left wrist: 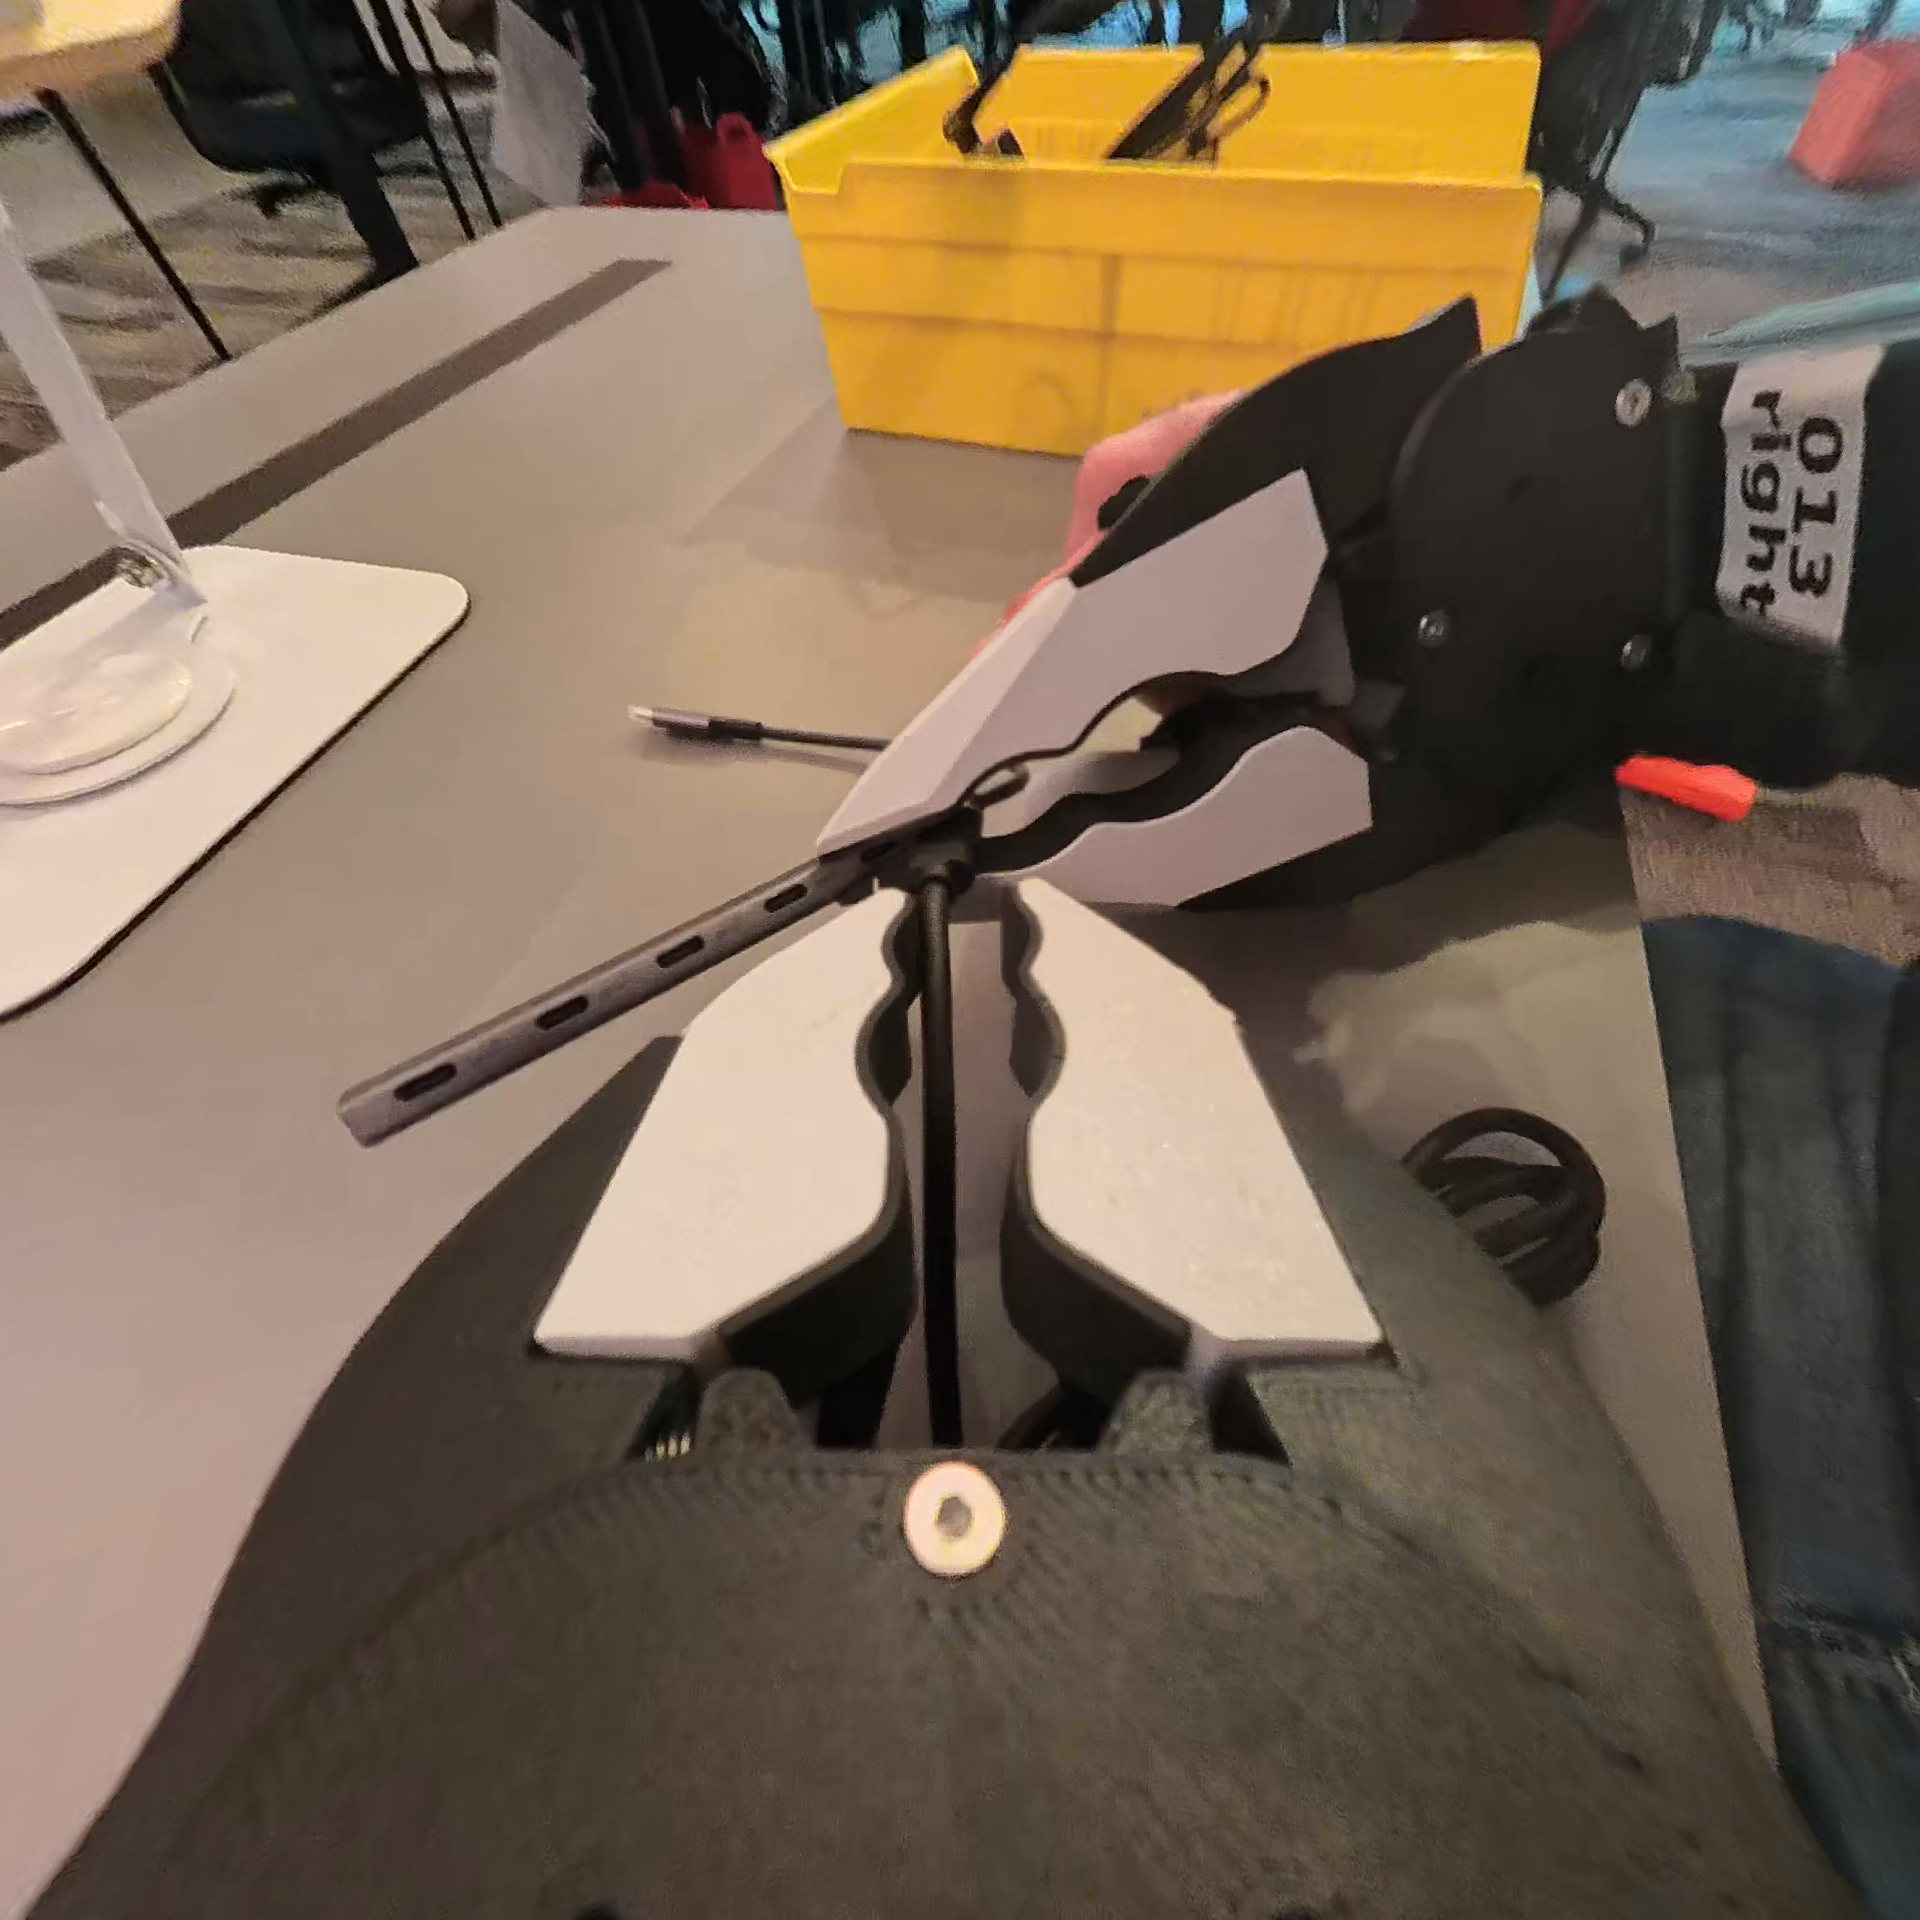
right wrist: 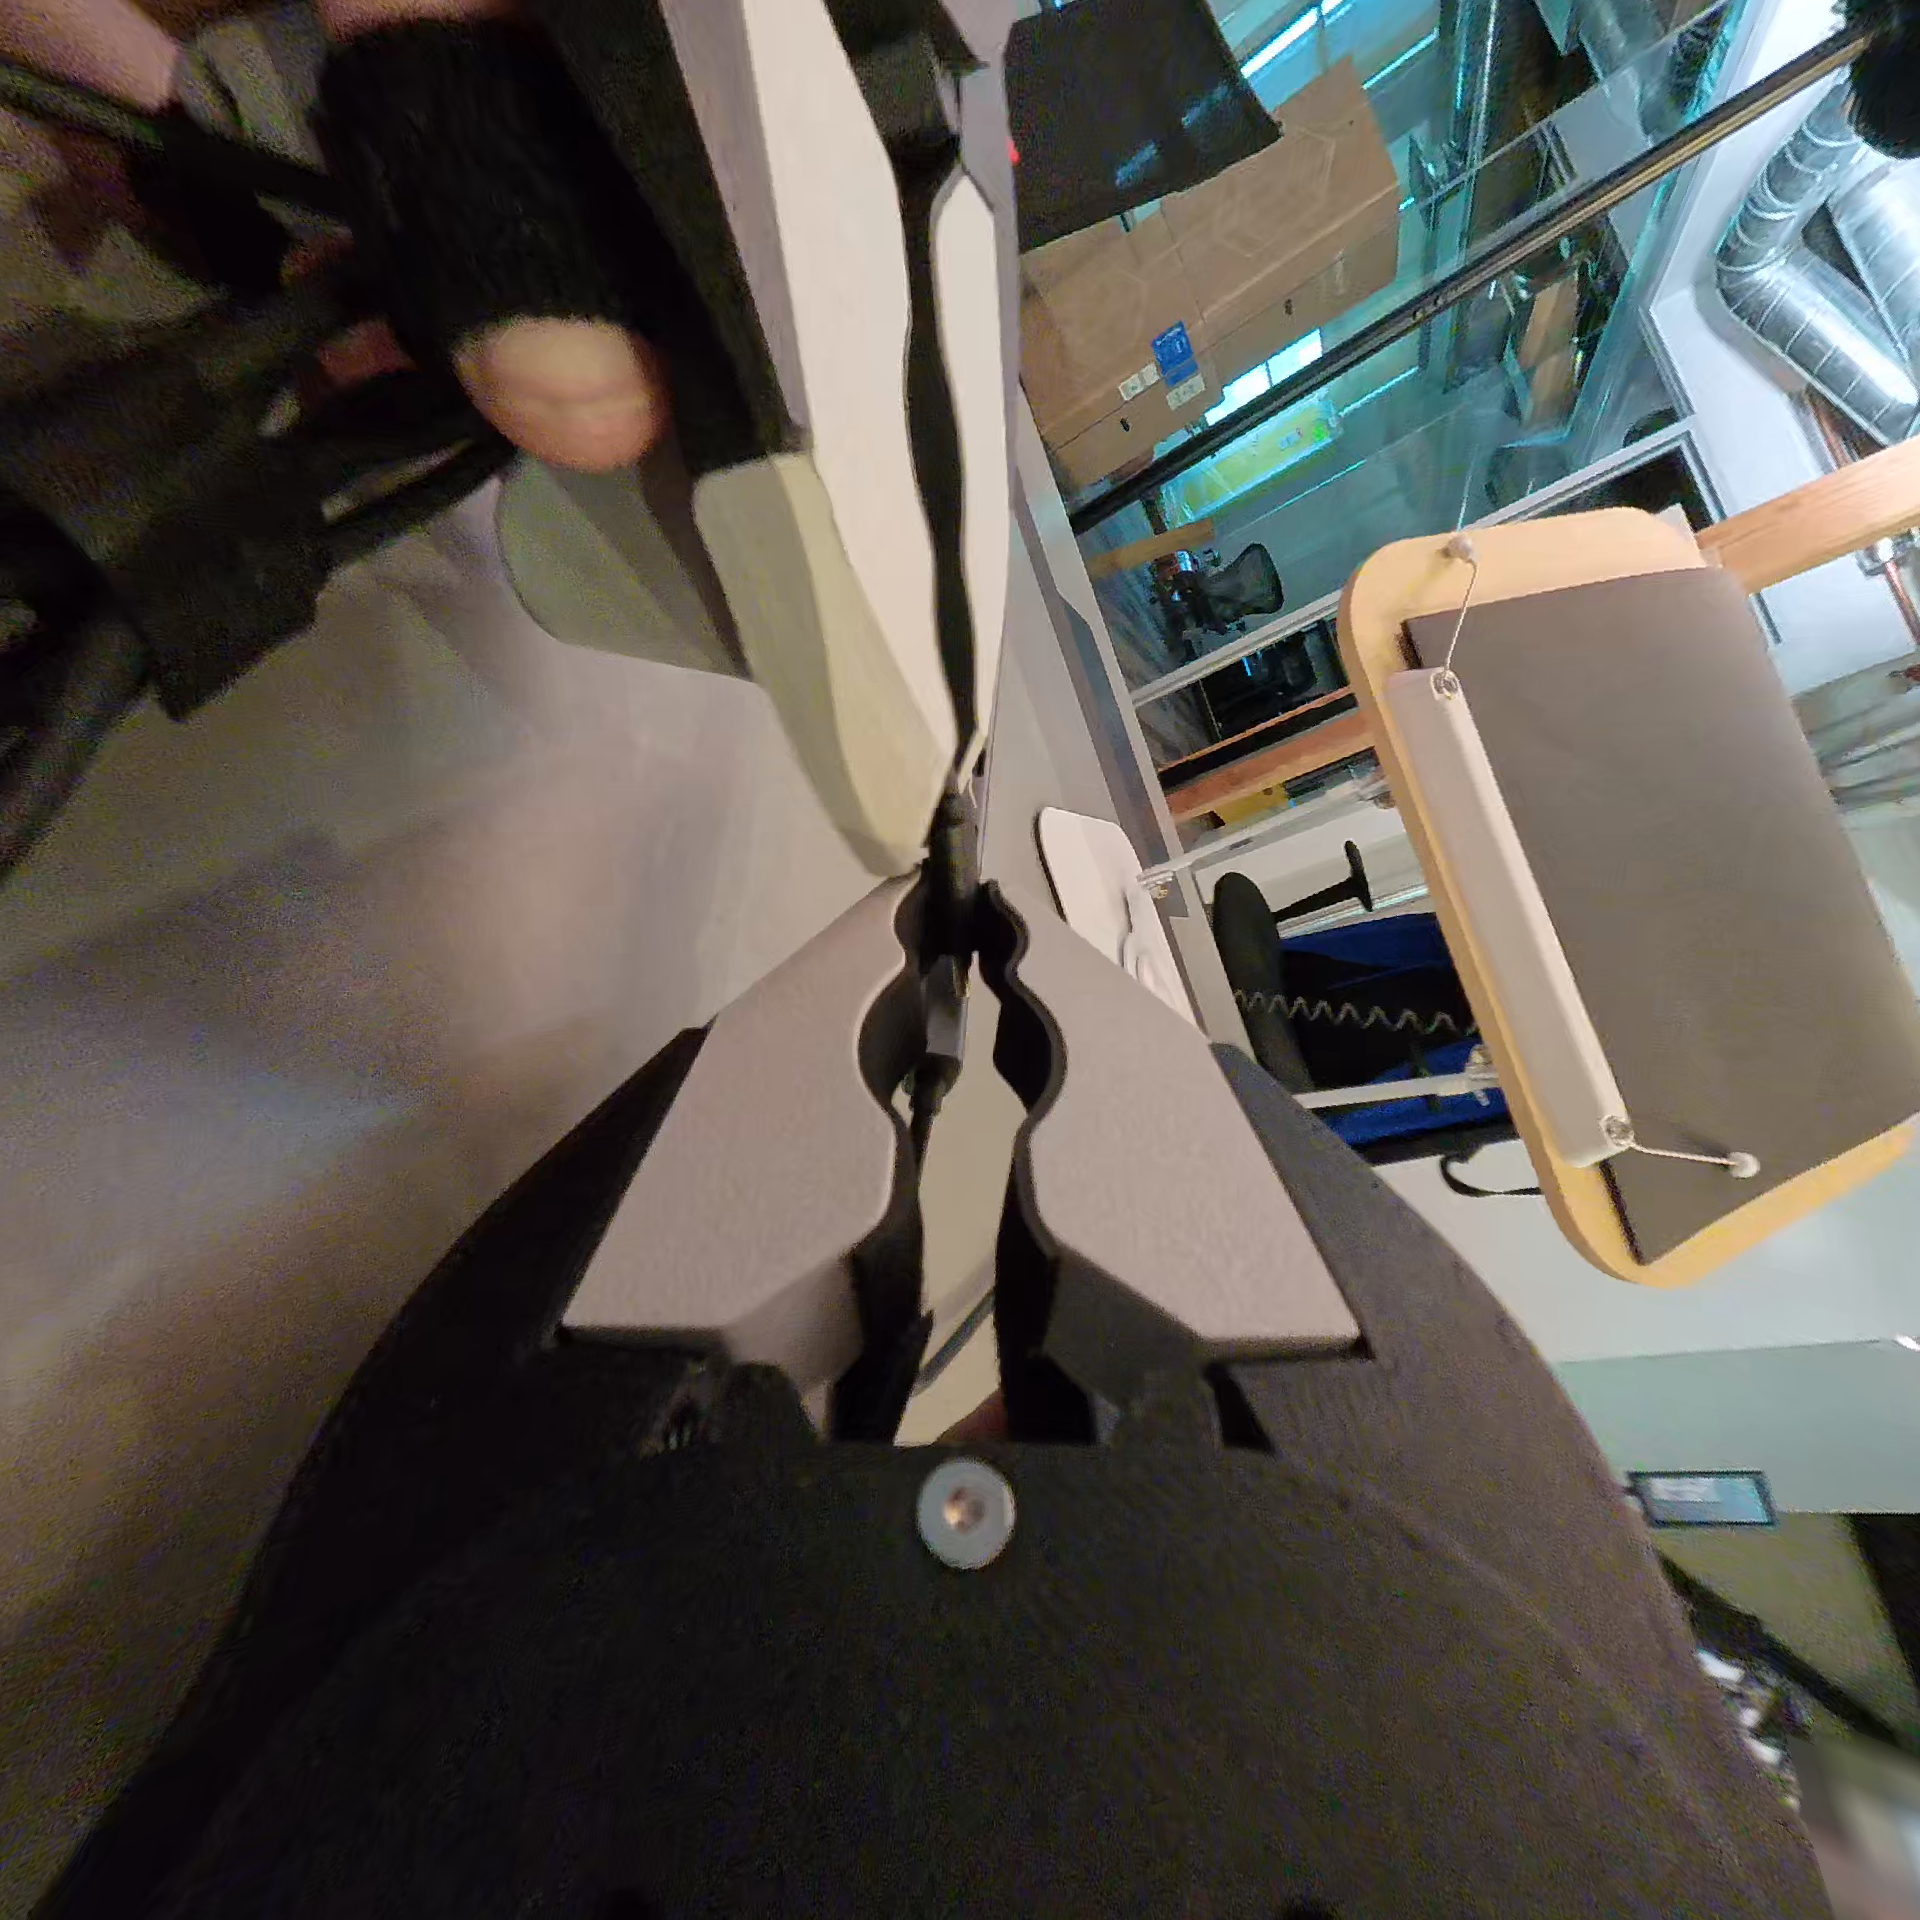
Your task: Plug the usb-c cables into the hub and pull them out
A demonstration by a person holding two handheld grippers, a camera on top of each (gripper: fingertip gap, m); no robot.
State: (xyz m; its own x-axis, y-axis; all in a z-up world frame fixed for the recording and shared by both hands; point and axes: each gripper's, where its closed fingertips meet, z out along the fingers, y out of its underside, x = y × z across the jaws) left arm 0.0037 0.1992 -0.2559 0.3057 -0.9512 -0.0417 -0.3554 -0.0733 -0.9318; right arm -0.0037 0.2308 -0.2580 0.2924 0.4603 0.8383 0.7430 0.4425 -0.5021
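Hub hung tilted, clamped by the right hand-held gripper; the left hand-held gripper pinched the plugged black cable.

Hub above table, bin behind, coiled cable right

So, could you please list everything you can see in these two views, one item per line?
Slim grey metal USB-C hub: one, grey, held tilted above the table in the right gripper.
Black cable: one, black, runs between the left gripper's fingers up to the hub.
Loose grey-tipped USB-C cable: one, lying on the table beyond the hub.
Coiled black cord: one, at the table's near right edge.
Yellow plastic bin: one, at the table's far side.
White flat stand base: one, left on the table.
Grey table: one.
Left gripper: grey fingers, black body, closed on the black cable.
Right gripper: same colours, clamped on the hub.
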